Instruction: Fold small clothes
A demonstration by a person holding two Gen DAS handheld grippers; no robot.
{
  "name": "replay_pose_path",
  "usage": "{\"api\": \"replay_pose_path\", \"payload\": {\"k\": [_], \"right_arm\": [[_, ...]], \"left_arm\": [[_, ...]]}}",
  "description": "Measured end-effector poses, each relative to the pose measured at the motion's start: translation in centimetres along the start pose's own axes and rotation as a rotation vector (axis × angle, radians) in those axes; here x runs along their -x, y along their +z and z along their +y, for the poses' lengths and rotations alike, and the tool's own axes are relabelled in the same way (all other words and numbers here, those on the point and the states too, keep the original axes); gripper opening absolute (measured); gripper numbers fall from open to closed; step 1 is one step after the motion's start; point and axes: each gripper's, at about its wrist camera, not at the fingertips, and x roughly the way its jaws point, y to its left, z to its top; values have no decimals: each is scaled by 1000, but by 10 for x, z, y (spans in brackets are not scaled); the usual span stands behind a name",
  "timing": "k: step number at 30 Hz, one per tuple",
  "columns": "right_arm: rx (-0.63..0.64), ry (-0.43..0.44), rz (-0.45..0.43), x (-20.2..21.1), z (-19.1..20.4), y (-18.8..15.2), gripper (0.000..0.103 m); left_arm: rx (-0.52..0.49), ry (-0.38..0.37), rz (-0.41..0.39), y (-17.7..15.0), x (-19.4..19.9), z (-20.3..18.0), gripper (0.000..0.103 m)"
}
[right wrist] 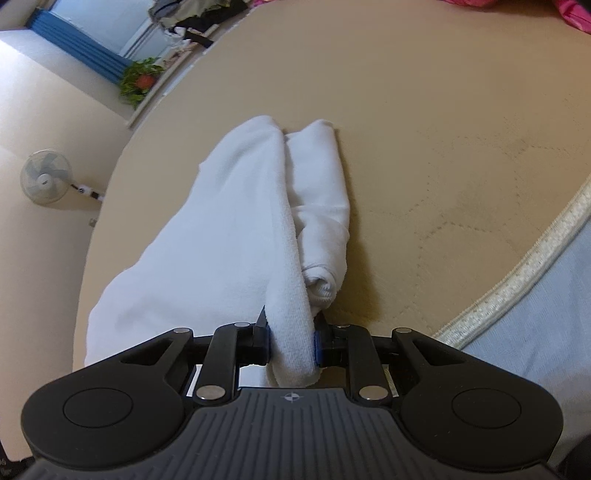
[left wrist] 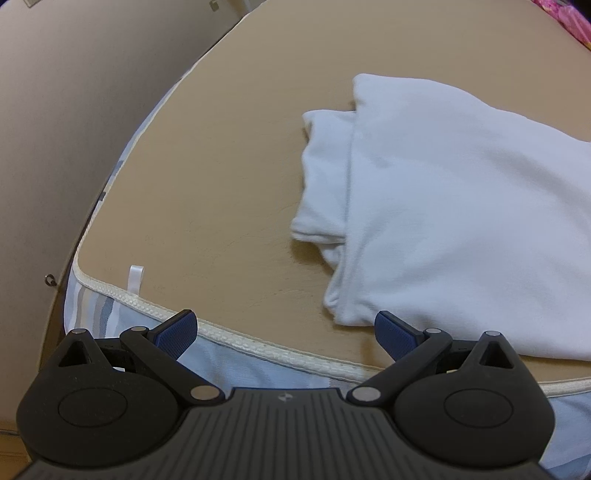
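Note:
A small white garment (left wrist: 443, 206) lies partly folded on a tan mat (left wrist: 229, 177), with a sleeve or leg part sticking out at its left side. My left gripper (left wrist: 286, 336) is open and empty, near the mat's front edge, just left of the garment's near corner. In the right wrist view my right gripper (right wrist: 291, 343) is shut on a bunched edge of the white garment (right wrist: 229, 236), which drapes away from the fingers across the mat (right wrist: 443, 147). A rolled part lies to the right of the held fold.
The mat has a cream braided border (left wrist: 258, 347) and lies on light blue striped bedding (left wrist: 266, 373). A white loop tag (left wrist: 135, 277) sits at the mat's edge. Pink fabric (left wrist: 572, 18) lies at the far right corner. A fan (right wrist: 44, 177) and a plant (right wrist: 142, 79) stand beyond the mat.

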Motion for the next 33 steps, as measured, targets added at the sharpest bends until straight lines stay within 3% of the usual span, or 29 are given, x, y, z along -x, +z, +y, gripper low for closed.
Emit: {"api": "replay_pose_path", "payload": {"k": [11, 28, 30, 32, 33], "right_arm": [[26, -97, -16, -5, 13, -7, 23], [77, -175, -32, -10, 26, -10, 23], [74, -213, -28, -9, 34, -10, 23], [157, -288, -76, -2, 61, -12, 20], [261, -323, -120, 2, 84, -15, 20]], "left_arm": [[91, -52, 45, -7, -24, 35, 102], [133, -75, 88, -16, -53, 53, 102], [145, -88, 96, -15, -56, 54, 102], [173, -109, 108, -12, -61, 59, 102], [186, -116, 114, -10, -62, 62, 102]]}}
